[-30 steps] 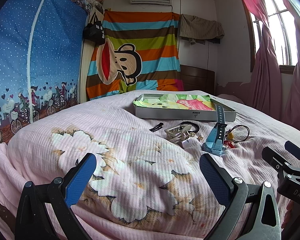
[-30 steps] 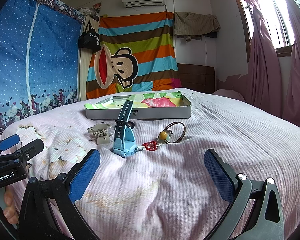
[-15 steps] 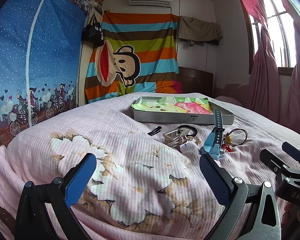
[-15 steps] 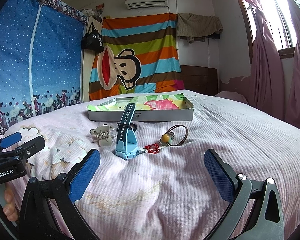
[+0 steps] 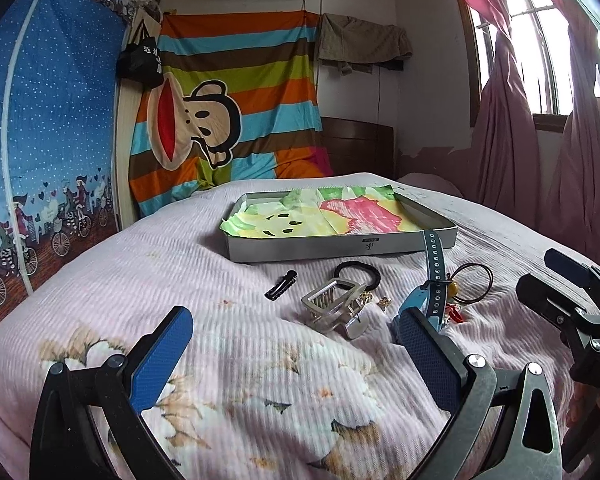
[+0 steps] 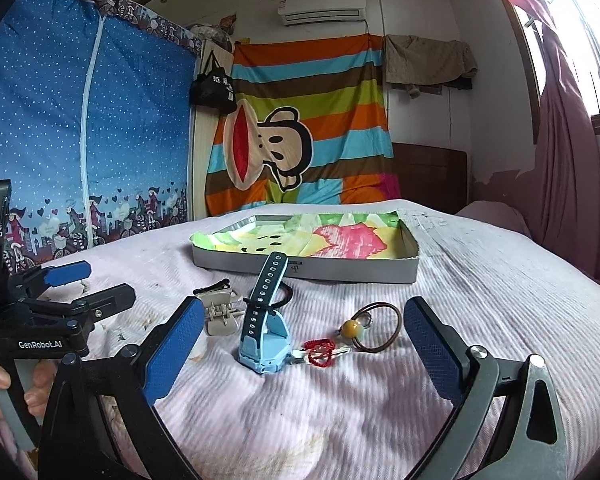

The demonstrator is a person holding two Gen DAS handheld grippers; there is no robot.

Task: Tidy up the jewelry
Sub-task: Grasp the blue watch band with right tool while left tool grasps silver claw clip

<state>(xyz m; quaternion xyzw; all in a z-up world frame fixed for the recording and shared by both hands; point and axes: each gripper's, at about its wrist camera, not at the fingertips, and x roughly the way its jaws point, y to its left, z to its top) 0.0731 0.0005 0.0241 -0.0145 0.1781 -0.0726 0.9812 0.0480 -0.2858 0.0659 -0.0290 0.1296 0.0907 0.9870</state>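
Note:
Small items lie on the pink bedspread in front of a grey tray (image 5: 340,246) (image 6: 304,268) lined with coloured paper. A blue watch (image 6: 265,330) (image 5: 430,292) stands with its strap up. A clear hair claw (image 5: 336,310) (image 6: 220,314), a black hair clip (image 5: 281,285), a black hair tie (image 5: 358,274), a brown hair tie with a yellow bead (image 6: 374,326) and a red charm (image 6: 320,354) lie around it. My left gripper (image 5: 296,364) is open and empty, just short of the claw. My right gripper (image 6: 304,350) is open, its fingers on either side of the watch and charm.
The bed fills the view; a headboard (image 6: 428,176) and striped cartoon blanket (image 6: 300,120) stand behind the tray. A blue wardrobe cover (image 5: 40,140) is to the left, pink curtains (image 5: 540,152) to the right. Each gripper shows in the other's view (image 5: 576,304) (image 6: 56,316).
Both grippers have moved forward toward the items. The watch and hair ties now sit close between the right gripper's fingers. Nothing has been picked up.

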